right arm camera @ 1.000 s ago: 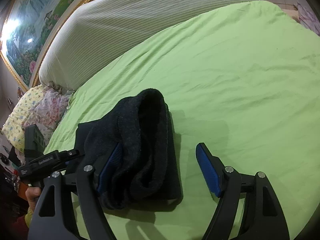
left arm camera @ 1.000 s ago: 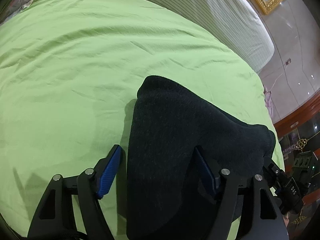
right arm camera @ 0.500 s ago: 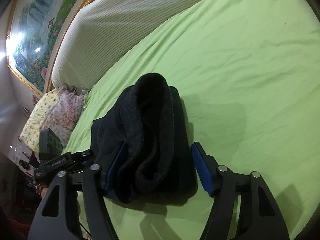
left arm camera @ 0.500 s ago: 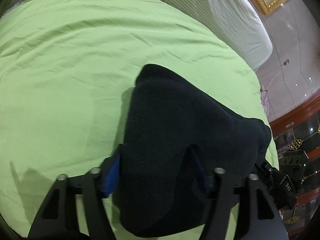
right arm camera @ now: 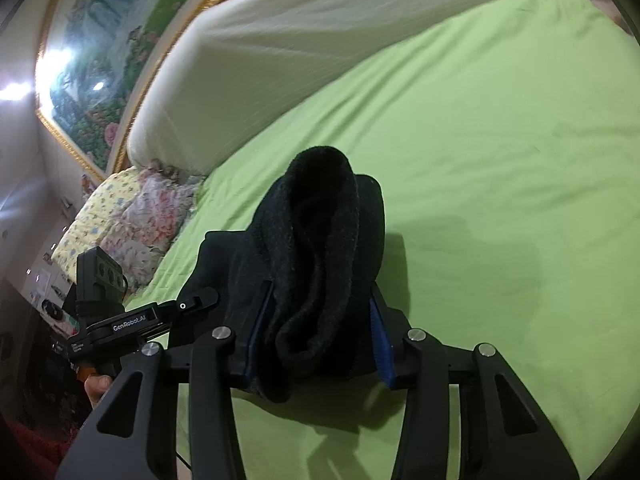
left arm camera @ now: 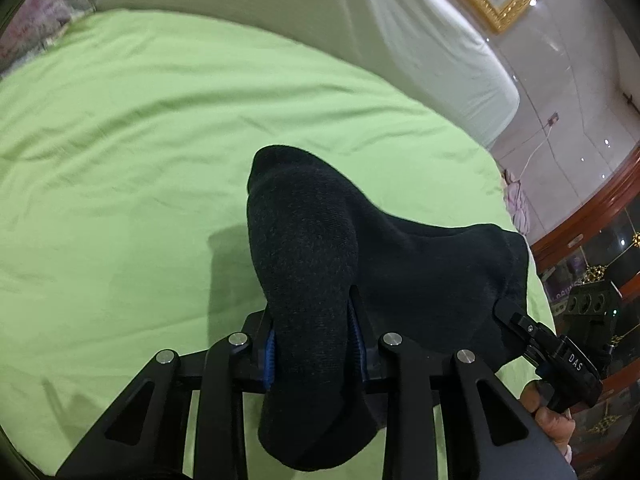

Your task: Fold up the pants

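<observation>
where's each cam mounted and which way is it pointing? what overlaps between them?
Left wrist: on the left gripper, looking along its fingers across the green bedsheet toward the white headboard; jaws clamp the black pants; the right gripper and its holder's fingers show at right.
Right wrist: on the right gripper, facing the headboard and framed painting; jaws clamp the pants; the left gripper shows at left.
Shared: the pants, the bedsheet, the headboard, and each other's gripper.
</observation>
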`<action>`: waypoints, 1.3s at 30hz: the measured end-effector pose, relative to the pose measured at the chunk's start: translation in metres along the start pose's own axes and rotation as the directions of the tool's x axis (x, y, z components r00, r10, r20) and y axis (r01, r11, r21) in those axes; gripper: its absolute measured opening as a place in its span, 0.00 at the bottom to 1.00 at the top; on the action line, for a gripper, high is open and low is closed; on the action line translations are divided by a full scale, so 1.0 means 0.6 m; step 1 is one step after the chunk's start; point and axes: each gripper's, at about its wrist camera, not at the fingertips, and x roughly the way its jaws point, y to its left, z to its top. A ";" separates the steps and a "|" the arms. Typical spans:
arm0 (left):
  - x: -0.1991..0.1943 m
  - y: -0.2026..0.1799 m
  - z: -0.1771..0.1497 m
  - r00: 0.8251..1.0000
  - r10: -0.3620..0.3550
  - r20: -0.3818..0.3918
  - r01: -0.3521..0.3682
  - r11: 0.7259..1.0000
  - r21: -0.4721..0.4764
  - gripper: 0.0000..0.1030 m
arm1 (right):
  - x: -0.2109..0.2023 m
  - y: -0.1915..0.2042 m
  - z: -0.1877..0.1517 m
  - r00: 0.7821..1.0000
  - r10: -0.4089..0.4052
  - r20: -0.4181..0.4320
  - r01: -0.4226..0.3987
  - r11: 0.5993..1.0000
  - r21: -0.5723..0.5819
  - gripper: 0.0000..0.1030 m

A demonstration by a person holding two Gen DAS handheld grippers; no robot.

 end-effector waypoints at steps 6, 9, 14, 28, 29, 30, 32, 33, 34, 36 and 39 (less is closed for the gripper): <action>-0.069 0.033 0.015 0.997 0.023 0.078 -0.021 0.999 -0.030 0.28 | 0.042 0.055 0.017 0.999 0.050 -0.014 -0.051 0.997 -0.058 0.44; -0.097 0.055 0.023 0.993 0.046 0.108 -0.040 0.998 -0.050 0.28 | 0.071 0.085 0.026 0.997 0.073 -0.028 -0.075 0.993 -0.092 0.44; -0.134 0.103 0.041 0.984 0.092 0.153 -0.079 0.993 -0.090 0.28 | 0.121 0.125 0.042 0.993 0.108 -0.054 -0.114 0.985 -0.130 0.44; -0.131 0.228 0.095 0.967 0.189 0.171 -0.158 0.970 -0.184 0.28 | 0.258 0.174 0.076 0.982 0.133 -0.137 -0.157 0.971 -0.179 0.45; -0.127 0.232 0.097 0.966 0.193 0.171 -0.161 0.969 -0.186 0.28 | 0.263 0.175 0.077 0.981 0.133 -0.140 -0.158 0.971 -0.180 0.45; -0.124 0.236 0.099 0.966 0.196 0.171 -0.163 0.969 -0.187 0.28 | 0.270 0.175 0.078 0.981 0.132 -0.144 -0.158 0.970 -0.183 0.45; -0.115 0.246 0.102 0.966 0.200 0.164 -0.168 0.967 -0.189 0.28 | 0.278 0.174 0.077 0.980 0.127 -0.151 -0.154 0.970 -0.189 0.45; -0.110 0.252 0.104 0.967 0.201 0.158 -0.170 0.967 -0.192 0.28 | 0.285 0.173 0.076 0.980 0.117 -0.159 -0.147 0.970 -0.195 0.45; -0.105 0.257 0.104 0.967 0.203 0.152 -0.172 0.966 -0.194 0.28 | 0.288 0.171 0.076 0.981 0.107 -0.163 -0.139 0.971 -0.197 0.45; -0.098 0.264 0.103 0.967 0.209 0.143 -0.179 0.964 -0.199 0.29 | 0.299 0.167 0.073 0.981 0.079 -0.175 -0.114 0.973 -0.201 0.46; -0.091 0.271 0.098 0.967 0.214 0.139 -0.184 0.963 -0.198 0.33 | 0.308 0.154 0.070 0.984 0.042 -0.175 -0.076 0.978 -0.196 0.51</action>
